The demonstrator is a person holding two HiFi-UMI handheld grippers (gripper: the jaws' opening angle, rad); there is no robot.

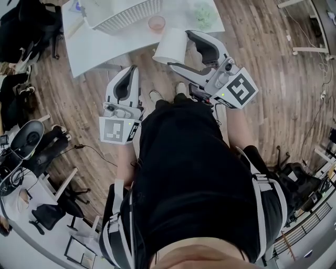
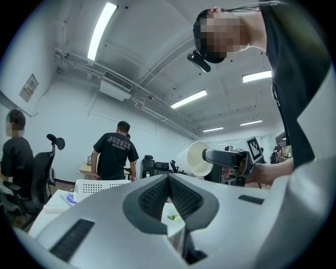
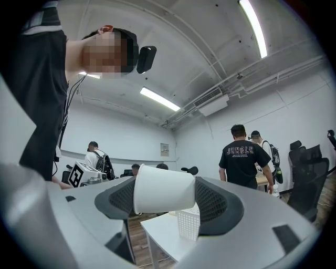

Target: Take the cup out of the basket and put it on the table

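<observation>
A white paper cup [image 1: 169,44] lies on its side between the jaws of my right gripper [image 1: 179,49], which is shut on it and holds it in the air at the near edge of the white table [image 1: 100,48]. From the right gripper view the cup [image 3: 157,195] fills the gap between the dark pads, mouth to the left. The white perforated basket [image 1: 128,14] stands on the table behind it; the basket [image 3: 189,223] also shows below the cup. My left gripper [image 1: 133,69] is lower and to the left, shut and empty, with its pads [image 2: 157,195] meeting.
A small pink bowl [image 1: 156,23] and a green object [image 1: 203,16] lie on the table by the basket. Black office chairs [image 1: 26,31] stand to the left on the wooden floor. A person in a black T-shirt [image 3: 244,160] stands beyond the table, with others seated nearby.
</observation>
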